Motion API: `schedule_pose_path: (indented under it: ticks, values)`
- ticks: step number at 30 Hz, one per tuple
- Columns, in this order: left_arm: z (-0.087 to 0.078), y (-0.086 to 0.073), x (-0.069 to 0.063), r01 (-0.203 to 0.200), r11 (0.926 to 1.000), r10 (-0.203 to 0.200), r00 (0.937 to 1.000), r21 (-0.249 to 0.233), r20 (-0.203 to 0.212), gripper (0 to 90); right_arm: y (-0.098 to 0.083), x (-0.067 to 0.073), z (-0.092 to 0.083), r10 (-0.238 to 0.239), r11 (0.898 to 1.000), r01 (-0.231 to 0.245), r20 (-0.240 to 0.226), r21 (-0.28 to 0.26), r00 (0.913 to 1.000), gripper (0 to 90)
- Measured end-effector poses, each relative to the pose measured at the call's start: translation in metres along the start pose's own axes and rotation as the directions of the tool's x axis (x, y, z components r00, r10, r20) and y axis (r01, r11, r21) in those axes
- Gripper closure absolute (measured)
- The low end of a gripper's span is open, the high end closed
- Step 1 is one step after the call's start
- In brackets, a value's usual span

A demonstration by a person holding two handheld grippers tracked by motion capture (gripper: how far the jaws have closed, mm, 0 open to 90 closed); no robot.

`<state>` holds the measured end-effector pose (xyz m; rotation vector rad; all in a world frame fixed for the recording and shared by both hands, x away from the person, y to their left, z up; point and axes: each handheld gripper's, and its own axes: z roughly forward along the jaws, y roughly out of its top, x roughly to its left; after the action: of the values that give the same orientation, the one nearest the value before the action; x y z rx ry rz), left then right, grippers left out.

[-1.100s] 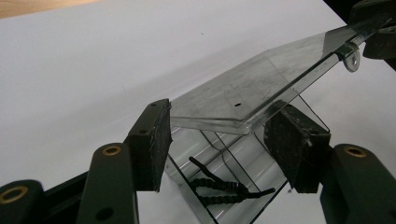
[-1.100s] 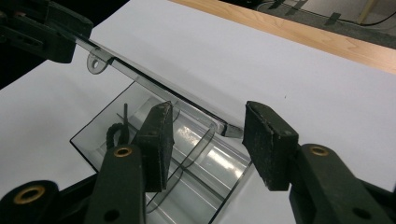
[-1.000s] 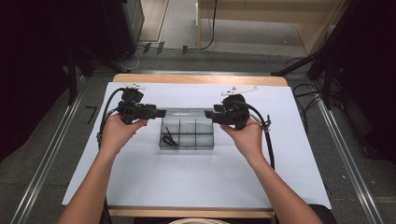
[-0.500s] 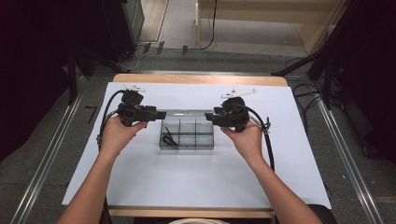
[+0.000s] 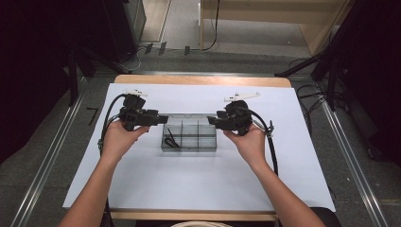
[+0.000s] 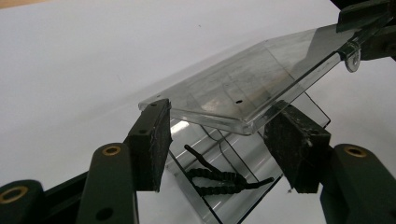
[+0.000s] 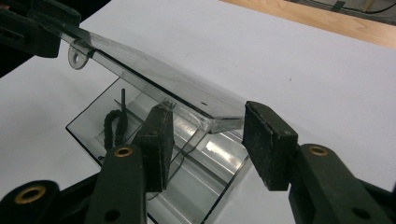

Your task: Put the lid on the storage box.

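A clear plastic compartment box (image 5: 203, 146) sits mid-table on the white sheet. Its clear lid (image 5: 189, 115) is raised above it and tilted. My left gripper (image 5: 163, 118) is shut on the lid's left end, and my right gripper (image 5: 212, 120) is shut on its right end. In the left gripper view the pads (image 6: 152, 140) of my left gripper (image 6: 217, 109) press the sides of the lid (image 6: 243, 84). In the right gripper view my right gripper (image 7: 210, 112) clamps the lid (image 7: 154, 74) the same way. A black cord (image 6: 215, 179) lies in the box's left compartment (image 5: 172, 141).
The white sheet (image 5: 198, 189) covers the wooden table (image 5: 198, 80). Two small white clips (image 5: 136, 92) (image 5: 241, 97) lie on it behind the grippers. Cables (image 5: 270, 146) trail from both grippers. Dark stands and floor rails flank the table.
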<state>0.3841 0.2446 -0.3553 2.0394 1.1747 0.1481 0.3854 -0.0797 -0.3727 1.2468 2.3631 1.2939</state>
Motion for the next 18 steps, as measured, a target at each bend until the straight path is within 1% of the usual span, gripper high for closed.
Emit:
schedule_pose_path:
  ticks: [5, 10, 13, 18]
  values:
    - [0.001, -0.005, 0.001, 0.009, 1.0000, -0.009, 1.0000, -0.001, 0.000, 41.9, -0.002, 0.001, 0.001, -0.004, 1.000, 0.004, 0.001, 0.006, 1.0000, 55.0]
    - [0.001, -0.008, -0.001, -0.004, 1.0000, 0.004, 0.9999, -0.004, -0.010, 41.8, -0.005, 0.001, 0.000, -0.002, 1.000, 0.002, 0.000, 0.008, 1.0000, 55.1]
    - [0.002, -0.010, -0.002, -0.003, 0.9999, 0.003, 0.9999, -0.012, -0.011, 41.6, -0.008, 0.001, 0.001, -0.002, 1.000, 0.002, 0.000, 0.012, 1.0000, 55.1]
    - [0.003, -0.014, -0.002, -0.004, 1.0000, 0.004, 1.0000, -0.008, -0.007, 40.8, -0.010, 0.002, 0.001, -0.002, 1.000, 0.002, -0.002, 0.015, 1.0000, 55.1]
